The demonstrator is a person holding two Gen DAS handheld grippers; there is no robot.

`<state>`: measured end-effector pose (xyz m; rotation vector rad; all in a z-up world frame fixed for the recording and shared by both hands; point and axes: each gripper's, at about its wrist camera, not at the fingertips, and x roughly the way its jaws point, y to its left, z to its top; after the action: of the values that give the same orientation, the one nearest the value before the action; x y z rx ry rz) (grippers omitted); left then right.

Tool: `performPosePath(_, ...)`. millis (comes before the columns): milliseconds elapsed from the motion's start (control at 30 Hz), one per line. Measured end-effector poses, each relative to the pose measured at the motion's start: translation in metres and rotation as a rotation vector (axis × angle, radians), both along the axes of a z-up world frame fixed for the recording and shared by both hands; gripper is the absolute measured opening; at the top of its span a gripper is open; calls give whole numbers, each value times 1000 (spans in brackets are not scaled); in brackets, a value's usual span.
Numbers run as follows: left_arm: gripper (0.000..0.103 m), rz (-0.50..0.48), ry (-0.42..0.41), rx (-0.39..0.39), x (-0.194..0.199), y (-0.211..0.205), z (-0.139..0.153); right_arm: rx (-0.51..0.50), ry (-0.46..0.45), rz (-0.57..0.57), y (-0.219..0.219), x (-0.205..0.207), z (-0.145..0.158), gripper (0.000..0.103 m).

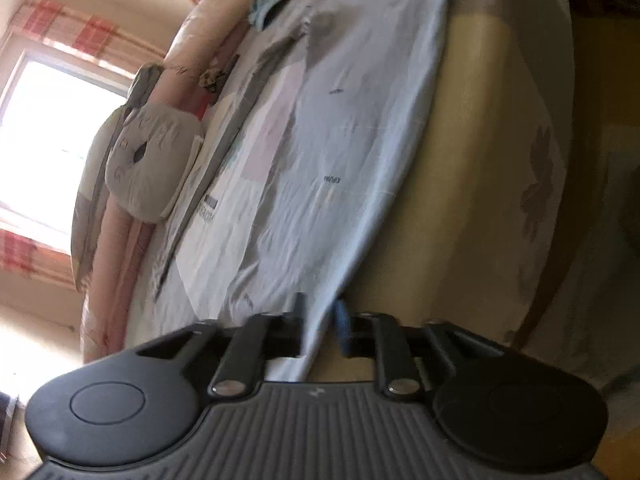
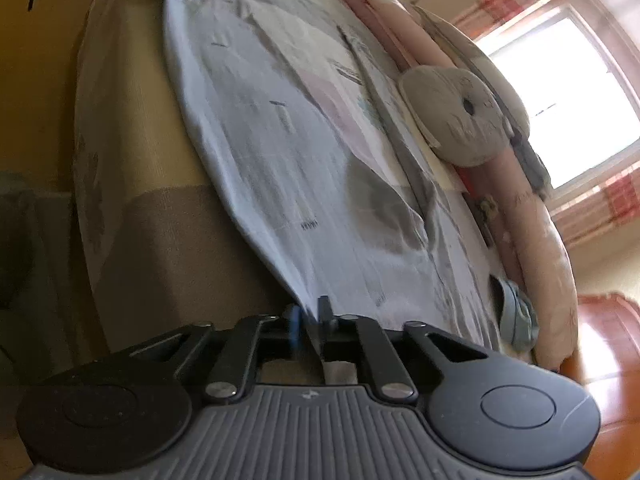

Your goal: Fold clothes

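Garment: pale blue-white thin cloth, stretched over the bed between both claws.
Left gripper: pinching one corner.
Right gripper: pinching the other corner.

Bed, pillow (grey), window.

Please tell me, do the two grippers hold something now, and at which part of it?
Both hold the light blue garment. The left gripper and the right gripper are each shut on its near edge, at opposite ends, with the cloth stretched between them.
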<state>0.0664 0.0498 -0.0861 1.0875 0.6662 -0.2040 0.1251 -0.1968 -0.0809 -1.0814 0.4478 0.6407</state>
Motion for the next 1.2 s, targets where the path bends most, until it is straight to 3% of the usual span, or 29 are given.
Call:
performPosePath(67,46,32,-3,-27,-3,9,8,-18,-17,-48,-14,4,2,24)
performPosePath(233,47,157,-29,-100,-2,34,17,-121,-56,-168,-51,18,-11,31)
performPosePath(433,47,192,-53,-229,6,35,28,-242,-122,-137,-64,30,-27,34)
performPosePath(500,47,195,-58,-271,14,34,30,-286,-130,-97,-61,30,-32,27)
performPosePath(533,47,196,-59,-284,18,33,31,-299,-118,-79,-60,30,-33,7)
performPosePath(567,48,201,-60,-286,20,33,30,-304,-100,-66,-61,28,-33,1)
performPosePath(667,48,213,-55,-285,17,33,28,-330,-71,-56,-72,24,-31,1)
performPosePath(867,48,275,-52,-304,33,44,28,-247,38,-109,-91,25,-10,4)
performPosePath(933,52,303,-57,-337,39,48,31,-141,29,-143,-88,32,5,13)
performPosePath(967,53,319,-53,-362,43,51,32,-85,19,-160,-85,36,13,26)
performPosePath(1033,53,352,-44,-412,50,59,35,24,0,-186,-76,48,24,40)
performPosePath(1200,53,480,-4,-582,60,90,39,298,97,-171,-45,74,38,45)
